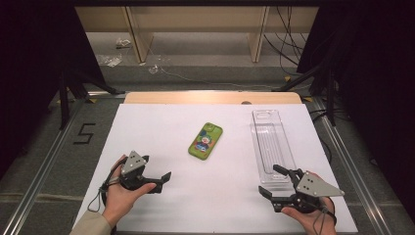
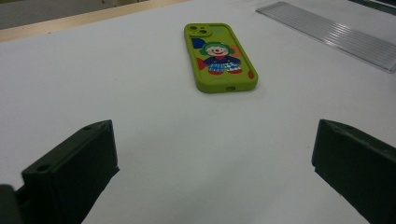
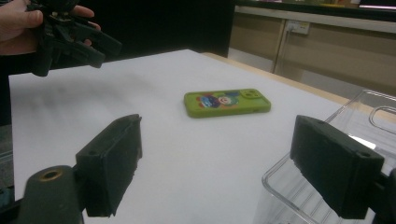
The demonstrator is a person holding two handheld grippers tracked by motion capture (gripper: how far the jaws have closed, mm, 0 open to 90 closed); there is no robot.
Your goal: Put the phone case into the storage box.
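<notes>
A green phone case (image 1: 205,141) with a clown picture lies flat in the middle of the white table (image 1: 161,122). Right of it sits a clear plastic tray (image 1: 271,147) with nothing in it. On the grey floor at the left is a black "5" (image 1: 84,133). The left gripper (image 1: 164,179) and right gripper (image 1: 272,182), low in the frame, are both wide open, holding nothing.

A white-covered desk (image 1: 161,122) carries a green phone case (image 1: 205,141) printed with a clown figure, lying flat near its centre, and a clear, long plastic tray (image 1: 271,147) lying to the right, well apart from the case. At the near edge, the left hand-held gripper (image 1: 165,180) and the right hand-held gripper (image 1: 272,181) each rest in a hand, jaws spread and empty, the right one just beside the tray's near end.
</notes>
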